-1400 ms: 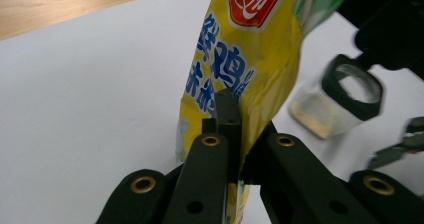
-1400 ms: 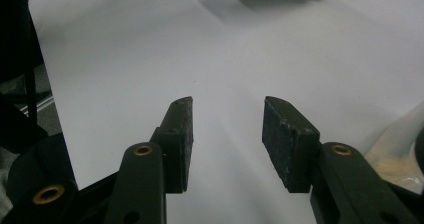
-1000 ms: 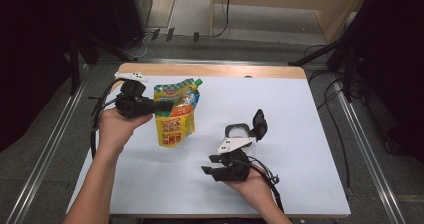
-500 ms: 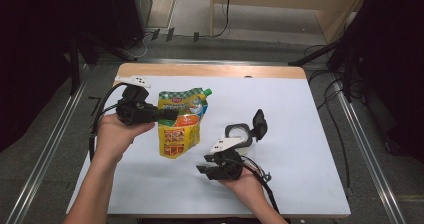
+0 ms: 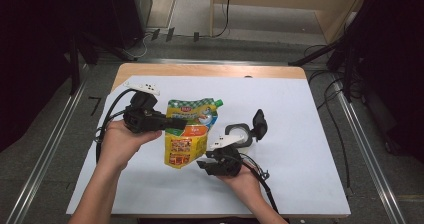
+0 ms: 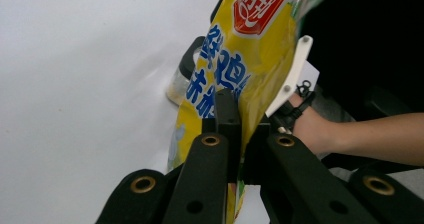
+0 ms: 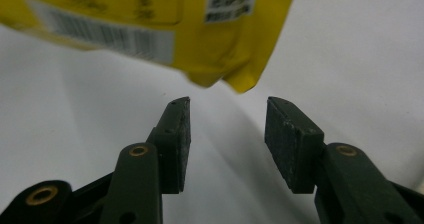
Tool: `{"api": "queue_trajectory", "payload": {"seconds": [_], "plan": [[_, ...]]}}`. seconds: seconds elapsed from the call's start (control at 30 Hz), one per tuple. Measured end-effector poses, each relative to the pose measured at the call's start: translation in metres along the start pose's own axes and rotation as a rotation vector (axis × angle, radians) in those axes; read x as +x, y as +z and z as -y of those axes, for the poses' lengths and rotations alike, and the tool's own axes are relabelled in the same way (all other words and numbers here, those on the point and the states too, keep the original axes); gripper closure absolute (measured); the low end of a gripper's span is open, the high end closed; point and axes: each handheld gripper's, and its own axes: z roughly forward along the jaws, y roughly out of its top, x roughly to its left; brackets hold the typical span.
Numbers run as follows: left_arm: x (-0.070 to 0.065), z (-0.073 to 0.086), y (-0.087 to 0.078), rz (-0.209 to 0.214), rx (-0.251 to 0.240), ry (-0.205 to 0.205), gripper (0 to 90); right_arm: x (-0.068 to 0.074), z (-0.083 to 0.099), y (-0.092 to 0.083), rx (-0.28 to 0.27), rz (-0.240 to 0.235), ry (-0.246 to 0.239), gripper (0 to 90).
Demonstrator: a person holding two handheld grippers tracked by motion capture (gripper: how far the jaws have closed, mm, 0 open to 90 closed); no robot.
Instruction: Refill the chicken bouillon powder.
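A yellow spouted pouch (image 5: pixel 189 134) with a green cap hangs above the white table top, and my left gripper (image 5: pixel 167 124) is shut on its left edge. In the left gripper view the black jaws (image 6: pixel 240 129) pinch the pouch (image 6: pixel 250 59) with its blue print. My right gripper (image 5: pixel 204 164) lies low just right of the pouch's bottom corner. In the right gripper view its jaws (image 7: pixel 227 119) stand open with nothing between them, and the pouch's barcoded bottom (image 7: pixel 150 19) hangs just beyond the tips.
A small clear jar (image 5: pixel 239 134) with its black hinged lid (image 5: pixel 259 124) flipped up stands right of the pouch, behind the right hand. The white table top (image 5: pixel 310 134) has a wooden far edge. Cables trail from both grippers toward the near edge.
The left gripper has carried the pouch to the right and nearer, up to the right gripper's tips. The right hand has hardly moved.
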Motion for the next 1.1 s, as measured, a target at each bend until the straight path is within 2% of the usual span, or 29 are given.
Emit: {"api": "queue_trajectory", "payload": {"seconds": [0.07,0.23,0.47,0.53,0.63,0.67,0.7,0.77,1.0,1.1], "plan": [[-0.003,0.000,0.000,0.007,-0.003,0.005,90.0,-0.001,0.000,0.000,-0.003,0.002,0.012,54.9],[-0.008,0.000,0.000,0.024,-0.006,0.006,90.0,-0.002,0.002,0.002,-0.014,0.017,0.003,55.6],[-0.012,0.001,0.001,0.059,-0.011,-0.014,90.0,0.000,0.004,0.002,-0.060,0.038,-0.012,56.8],[-0.011,0.001,0.002,0.053,-0.013,-0.015,90.0,0.002,0.004,0.002,-0.067,0.051,-0.031,57.4],[-0.009,0.003,0.004,0.041,-0.001,-0.024,90.0,0.005,0.004,0.000,-0.100,0.024,-0.056,59.4],[-0.008,0.003,0.006,0.053,-0.005,-0.040,90.0,0.007,0.003,0.000,-0.107,0.020,-0.068,60.1],[-0.008,0.003,0.006,0.057,-0.007,-0.044,90.0,0.010,0.002,-0.001,-0.103,0.036,-0.099,60.4],[-0.007,0.004,0.008,0.061,-0.009,-0.055,90.0,0.013,0.002,-0.002,-0.100,0.049,-0.127,63.5],[-0.008,0.004,0.012,0.021,-0.021,-0.043,90.0,0.020,0.003,-0.002,-0.093,0.020,-0.170,67.0],[-0.008,0.004,0.013,0.024,-0.032,-0.039,89.7,0.023,0.003,-0.003,-0.091,0.010,-0.177,66.2]]}}
